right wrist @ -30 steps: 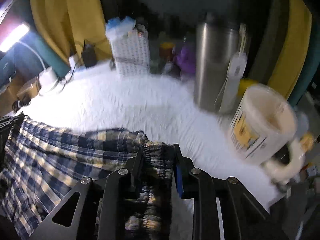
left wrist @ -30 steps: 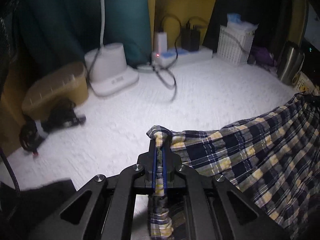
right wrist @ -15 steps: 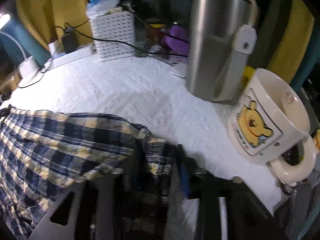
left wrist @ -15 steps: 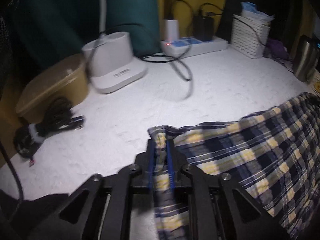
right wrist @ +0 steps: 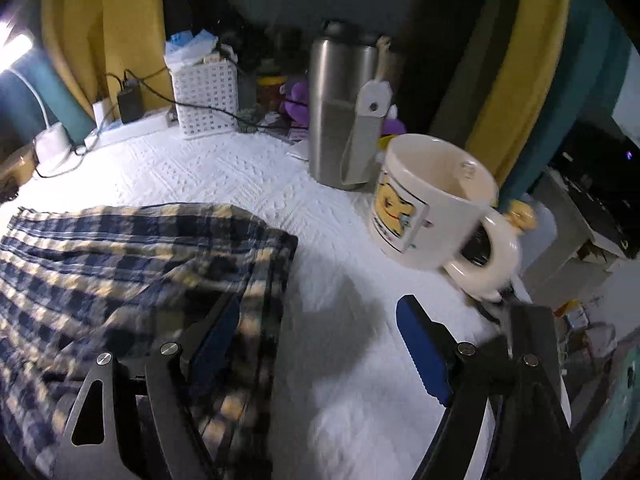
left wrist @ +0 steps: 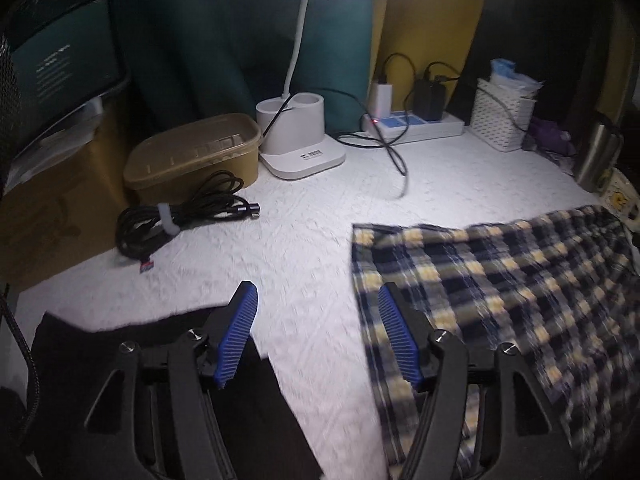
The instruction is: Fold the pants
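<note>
On the white textured desk [left wrist: 312, 220] we count one pair of plaid pants [left wrist: 500, 280], lying flat, with its near corners by our two tongs. Around the pants we count one coiled black cable [left wrist: 180, 216] and one tan lidded tub [left wrist: 192, 156] off to their left, one white lamp base [left wrist: 298, 136] and one power strip [left wrist: 416, 126] beyond their far left corner, one white basket [right wrist: 206, 96] beyond their far edge, and one steel flask [right wrist: 340, 108] and one cartoon mug [right wrist: 428, 204] off to their right

Our left tongs [left wrist: 318, 336] point down at a slant toward the desk, their blue pads well apart after just opening; nothing is between them but bare white surface, and the right-hand finger stands over the left edge of the pants. Our right tongs [right wrist: 318, 344] slant down likewise, jaws wide and also just opened, empty between; the left-hand finger hangs over the right edge of the pants, while the other finger stands over the bare desk near the mug's handle

Left of the pants the desk is bare as far as the cable, though a dark cloth [left wrist: 140, 344] covers the near corner under the left tongs. Right of the pants a strip of bare desk runs to the mug and flask, which stand near the desk's right edge. Beyond the pants' far edge we see open surface up to the basket and power strip
</note>
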{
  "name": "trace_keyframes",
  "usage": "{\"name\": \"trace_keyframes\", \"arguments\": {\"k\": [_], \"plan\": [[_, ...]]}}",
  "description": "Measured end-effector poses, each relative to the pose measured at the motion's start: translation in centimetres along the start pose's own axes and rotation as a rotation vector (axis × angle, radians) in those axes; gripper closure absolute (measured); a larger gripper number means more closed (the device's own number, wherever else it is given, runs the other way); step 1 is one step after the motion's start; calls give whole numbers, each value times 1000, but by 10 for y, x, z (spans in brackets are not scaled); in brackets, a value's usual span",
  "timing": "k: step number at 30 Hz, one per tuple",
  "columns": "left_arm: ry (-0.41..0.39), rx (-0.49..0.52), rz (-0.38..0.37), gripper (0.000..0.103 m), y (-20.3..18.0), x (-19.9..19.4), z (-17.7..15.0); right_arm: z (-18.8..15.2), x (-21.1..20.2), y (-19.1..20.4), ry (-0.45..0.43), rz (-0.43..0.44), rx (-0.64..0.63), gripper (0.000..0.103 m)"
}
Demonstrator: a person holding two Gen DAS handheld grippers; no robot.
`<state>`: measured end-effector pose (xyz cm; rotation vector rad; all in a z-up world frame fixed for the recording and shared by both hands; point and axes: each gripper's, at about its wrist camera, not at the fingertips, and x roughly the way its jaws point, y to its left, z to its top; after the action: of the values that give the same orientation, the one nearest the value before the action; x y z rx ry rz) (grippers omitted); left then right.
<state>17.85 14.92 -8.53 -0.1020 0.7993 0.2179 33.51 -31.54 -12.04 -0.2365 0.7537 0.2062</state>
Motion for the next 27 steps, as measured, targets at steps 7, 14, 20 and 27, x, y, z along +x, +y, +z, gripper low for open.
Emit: {"name": "trace_keyframes", "arguments": {"k": [7, 14, 20, 27], "plan": [[-58, 34, -47, 32, -12, -40, -28, -41, -55, 7, -47, -34, 12, 1], [-136, 34, -116, 30, -24, -76, -54, -85, -94, 20, -84, -53, 27, 1], [-158, 35, -152, 28, -39, -90, -76, -115, -118, 30, -101, -49, 20, 1], [-202, 49, -167, 28, -60, -113, -95, -145, -138, 41, -132, -42, 7, 1]]}}
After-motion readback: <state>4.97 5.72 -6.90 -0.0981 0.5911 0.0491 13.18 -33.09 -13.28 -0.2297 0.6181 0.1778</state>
